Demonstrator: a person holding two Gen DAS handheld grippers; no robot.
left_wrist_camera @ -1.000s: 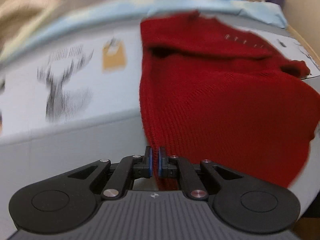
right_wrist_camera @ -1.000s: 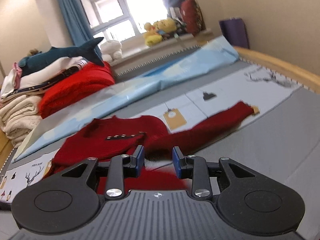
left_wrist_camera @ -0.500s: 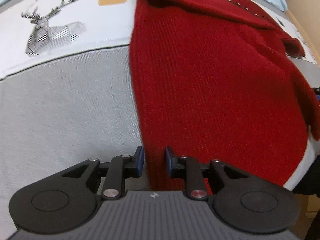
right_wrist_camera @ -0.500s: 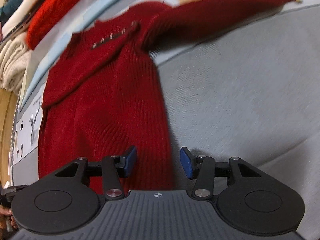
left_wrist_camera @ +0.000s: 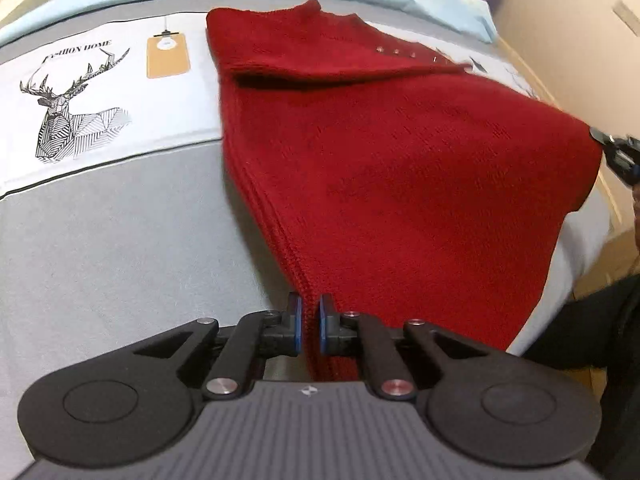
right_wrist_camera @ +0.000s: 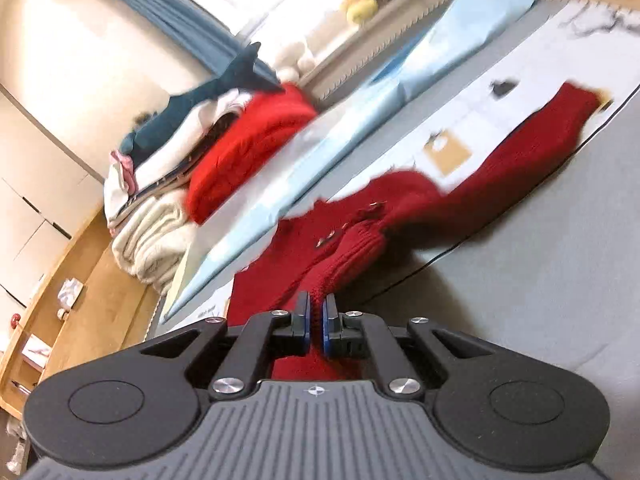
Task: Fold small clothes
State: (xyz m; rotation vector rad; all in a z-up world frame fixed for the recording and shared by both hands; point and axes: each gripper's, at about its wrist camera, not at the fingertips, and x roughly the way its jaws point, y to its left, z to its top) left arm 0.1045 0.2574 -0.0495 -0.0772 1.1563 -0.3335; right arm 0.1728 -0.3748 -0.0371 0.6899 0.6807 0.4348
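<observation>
Red sweater (left_wrist_camera: 400,168) on bed (left_wrist_camera: 100,240) | my left gripper (left_wrist_camera: 308,322) clamps its 6 o'clock hem | my right gripper (right_wrist_camera: 315,322) pinches its other corner

Right view motion-blurred; red sweater (right_wrist_camera: 352,240) hem hidden behind gripper bodies; stacked clothes (right_wrist_camera: 168,184) indistinct.

Open grey bedspread (left_wrist_camera: 112,240) to the left of my left gripper (left_wrist_camera: 309,326): bare, passable. Ahead and right of it: red sweater (left_wrist_camera: 400,168), filling the way. Open grey cover right of my right gripper (right_wrist_camera: 316,322): passable. Outstretched sleeve (right_wrist_camera: 520,176) crosses ahead. Far left: stacked folded clothes (right_wrist_camera: 192,184) topped by a shark plush (right_wrist_camera: 208,92), blocking that edge.
</observation>
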